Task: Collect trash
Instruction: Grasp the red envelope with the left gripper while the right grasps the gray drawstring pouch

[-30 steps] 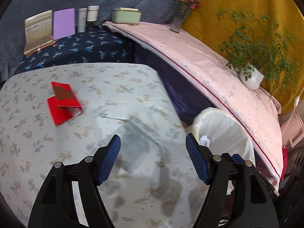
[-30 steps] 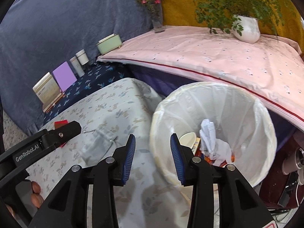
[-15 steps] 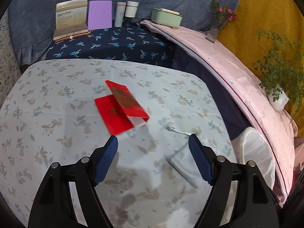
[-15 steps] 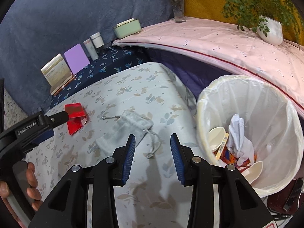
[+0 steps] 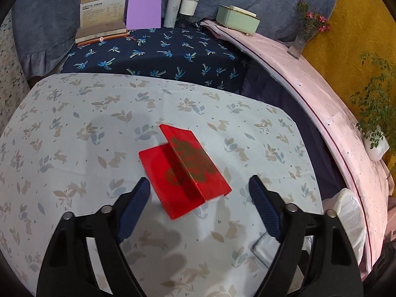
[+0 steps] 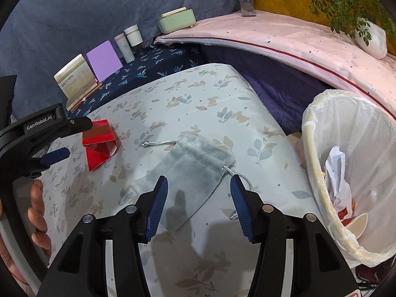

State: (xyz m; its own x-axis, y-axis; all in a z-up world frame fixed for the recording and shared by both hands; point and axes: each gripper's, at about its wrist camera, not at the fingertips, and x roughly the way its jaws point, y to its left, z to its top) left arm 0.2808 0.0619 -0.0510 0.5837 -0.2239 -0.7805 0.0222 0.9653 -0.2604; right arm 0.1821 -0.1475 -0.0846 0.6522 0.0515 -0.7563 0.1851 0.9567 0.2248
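Observation:
A folded red paper envelope (image 5: 184,170) with a gold pattern lies on the leaf-print tablecloth. My left gripper (image 5: 199,193) is open and hovers just above its near end, fingers to either side. The envelope also shows in the right wrist view (image 6: 100,143), under the left gripper. A grey drawstring pouch (image 6: 190,170) lies mid-table. My right gripper (image 6: 198,193) is open and empty just above the pouch's near end. A white-lined trash bin (image 6: 351,173) stands off the table's right edge, with crumpled paper and scraps inside.
Books (image 5: 102,14), a purple box (image 5: 143,8), two tubes (image 5: 183,7) and a green tin (image 5: 237,19) line the back on dark blue cloth. A pink-covered ledge (image 5: 321,94) carries a flower vase (image 5: 300,39) and a potted plant (image 5: 376,136).
My left gripper swung left from the pouch and bin to over the red envelope. My right gripper moved left from above the bin to over the pouch and opened wider.

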